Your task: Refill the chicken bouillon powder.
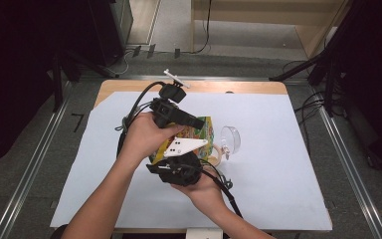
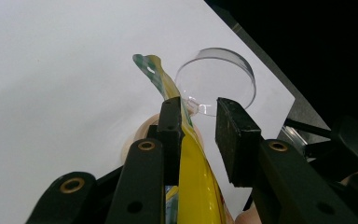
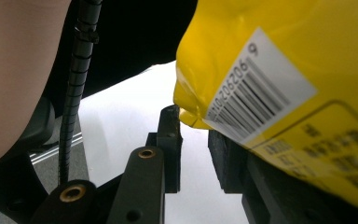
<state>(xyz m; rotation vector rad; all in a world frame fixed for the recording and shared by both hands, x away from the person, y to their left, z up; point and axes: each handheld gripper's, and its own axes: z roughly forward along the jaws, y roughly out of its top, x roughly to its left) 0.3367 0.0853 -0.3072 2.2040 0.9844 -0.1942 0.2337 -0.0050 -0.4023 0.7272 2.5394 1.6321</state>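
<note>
Yellow snack bag (image 1: 201, 134) held above mid-desk (image 1: 278, 199), beside a clear cup (image 1: 232, 138). Left tongs (image 2: 200, 121) stand open, bag edge against one pad. Right tongs (image 3: 196, 135): grip cannot be told. Recommend both clamp firmly on the seam before pulling apart.

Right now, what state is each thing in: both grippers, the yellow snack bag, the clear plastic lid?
Left gripper: jaws parted, bag edge against one pad.
Right gripper: jaws parted, bag corner over them; grip unclear.
Yellow snack bag: lifted, top edge twisted.
Clear plastic lid: tilted on the white sheet.
</note>
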